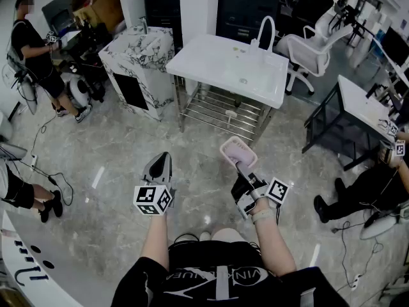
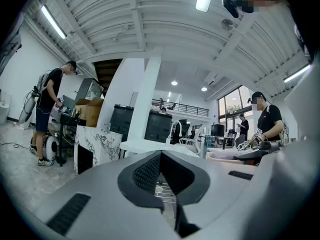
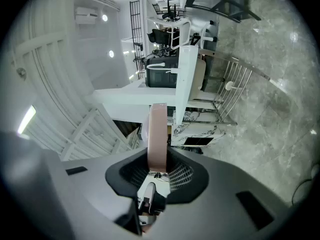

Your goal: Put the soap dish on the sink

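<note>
A pink soap dish (image 1: 238, 152) is clamped by one end in my right gripper (image 1: 244, 169), which is shut on it above the marble floor. The right gripper view shows the dish (image 3: 158, 131) edge-on, sticking out past the jaws of the right gripper (image 3: 158, 167). Ahead stands the white sink (image 1: 278, 75) with its curved faucet (image 1: 265, 29), still some way off from both grippers. My left gripper (image 1: 159, 166) hangs level beside the right one. In the left gripper view, the left gripper (image 2: 161, 155) has its jaws together with nothing between them.
A marble-patterned cabinet (image 1: 139, 66) stands left of the sink and a steel rack (image 1: 223, 110) under it. A white chair (image 1: 313, 47) and a desk (image 1: 361, 104) are to the right. People stand at the left (image 1: 32, 47) and sit at the right (image 1: 358, 190). Cables lie on the floor.
</note>
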Demonstrator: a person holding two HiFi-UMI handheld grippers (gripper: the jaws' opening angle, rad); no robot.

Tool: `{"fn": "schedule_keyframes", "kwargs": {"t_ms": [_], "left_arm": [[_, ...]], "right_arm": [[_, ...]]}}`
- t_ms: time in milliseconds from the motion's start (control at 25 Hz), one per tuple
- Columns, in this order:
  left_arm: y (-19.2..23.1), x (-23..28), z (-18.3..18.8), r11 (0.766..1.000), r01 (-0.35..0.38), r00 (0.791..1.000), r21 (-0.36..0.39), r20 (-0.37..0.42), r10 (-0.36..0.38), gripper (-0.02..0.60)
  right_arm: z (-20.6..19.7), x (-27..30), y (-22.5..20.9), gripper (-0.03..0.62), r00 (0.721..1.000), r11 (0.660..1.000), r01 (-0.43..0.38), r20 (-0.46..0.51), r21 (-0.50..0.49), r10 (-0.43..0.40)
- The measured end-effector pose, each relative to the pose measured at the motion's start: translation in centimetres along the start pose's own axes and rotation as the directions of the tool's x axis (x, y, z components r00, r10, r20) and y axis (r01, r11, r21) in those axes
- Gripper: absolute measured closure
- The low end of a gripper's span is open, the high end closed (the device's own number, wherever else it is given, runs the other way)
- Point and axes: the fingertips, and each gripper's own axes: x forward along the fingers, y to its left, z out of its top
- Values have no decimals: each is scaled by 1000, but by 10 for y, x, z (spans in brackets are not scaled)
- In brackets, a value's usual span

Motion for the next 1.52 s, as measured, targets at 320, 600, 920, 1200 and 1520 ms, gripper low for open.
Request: {"fn": "schedule_keyframes", "kwargs": {"t_ms": [320,600,920,1200,1520], "left_arm": [[7,15,5,1000,11,1000,0,20,-11,568],[27,46,3,1000,0,1000,-7,22,0,568],[62,98,7,1000,-13,1000,-19,12,14,568],[76,153,15,1000,-6,1000,-17,4,6,568],[103,214,18,1000,-14,1000,-1,-13,14,568]], "right_arm": [[7,24,7,504,1000,1000,-24,-11,-13,24],[22,60,2,503,999,999,-42,-22,-1,42],[47,114,-9,503,999,1000,-16,-52,-24,15],[81,165,-10,503,998,1000,-21,-66,-9,21],[113,227,-14,503,996,1000,-22,-85,0,22]]}}
